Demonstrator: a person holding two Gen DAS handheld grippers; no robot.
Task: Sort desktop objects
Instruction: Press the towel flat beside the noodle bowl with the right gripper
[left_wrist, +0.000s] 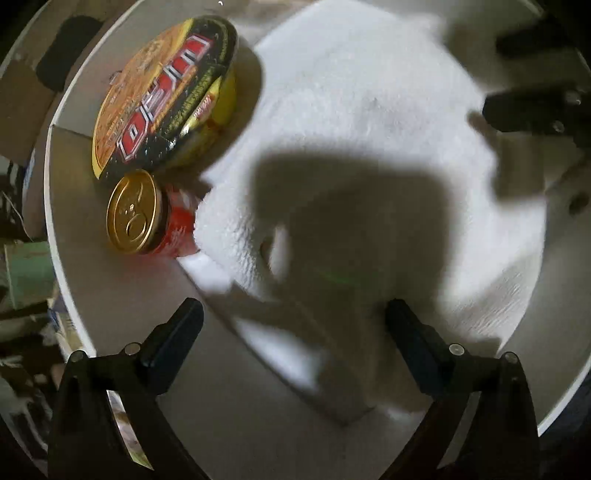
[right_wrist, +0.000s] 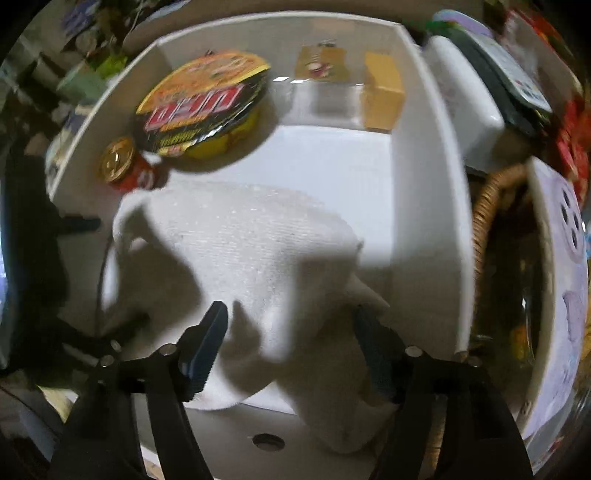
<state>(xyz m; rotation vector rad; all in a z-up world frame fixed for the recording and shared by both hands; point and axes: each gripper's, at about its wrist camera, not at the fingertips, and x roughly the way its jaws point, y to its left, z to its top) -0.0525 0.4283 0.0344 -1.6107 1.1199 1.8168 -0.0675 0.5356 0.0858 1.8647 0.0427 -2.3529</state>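
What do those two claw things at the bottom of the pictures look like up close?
Each is a black two-pronged tool. The left gripper has glossy black linkage arms with small round silver rivets, ending in dark flat fingers. The right gripper is built the same, and its fingers carry bluish ribbed pads. No sleeve or cable shows.

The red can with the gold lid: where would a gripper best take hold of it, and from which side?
Grip the red can across its round body, coming from above. It lies tipped in the white box, crowded by the noodle bowl and white towel.
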